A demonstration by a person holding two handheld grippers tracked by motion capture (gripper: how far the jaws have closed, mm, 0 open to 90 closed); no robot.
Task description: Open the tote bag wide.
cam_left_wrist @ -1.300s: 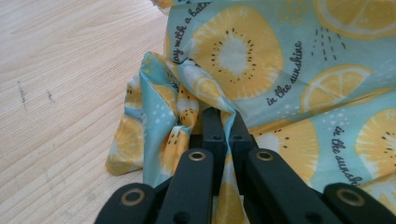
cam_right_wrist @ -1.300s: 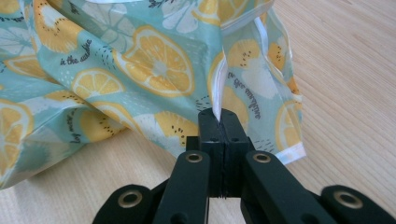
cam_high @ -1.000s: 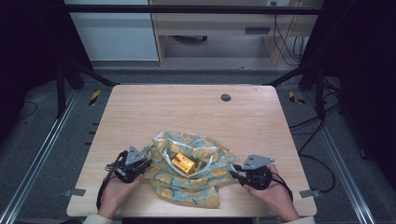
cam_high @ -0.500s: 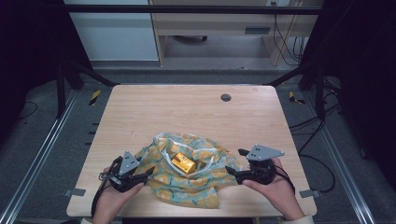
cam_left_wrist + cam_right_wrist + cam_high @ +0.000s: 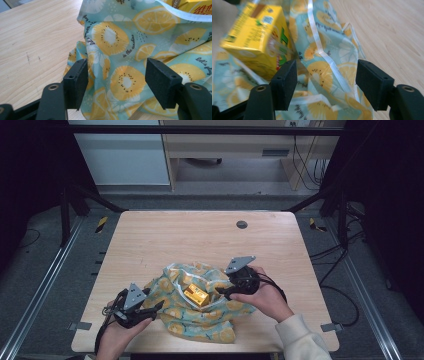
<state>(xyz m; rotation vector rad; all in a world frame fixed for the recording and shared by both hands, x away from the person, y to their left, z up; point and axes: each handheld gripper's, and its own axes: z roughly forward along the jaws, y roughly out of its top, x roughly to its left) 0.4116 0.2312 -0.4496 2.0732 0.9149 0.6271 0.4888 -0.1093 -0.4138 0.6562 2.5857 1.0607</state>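
A lemon-print cloth bag [image 5: 200, 312] lies crumpled near the front edge of the table [image 5: 165, 240], a yellow carton [image 5: 196, 295] sitting in it. The left gripper [image 5: 157, 306] has just been opening, jaws apart over the fabric, nothing pinched. The right gripper [image 5: 220, 291], jaws apart after just narrowing, hovers by the carton.

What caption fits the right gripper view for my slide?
Open right gripper over the lemon-print cloth, its white edging between the jaws, a yellow carton beside the left jaw.
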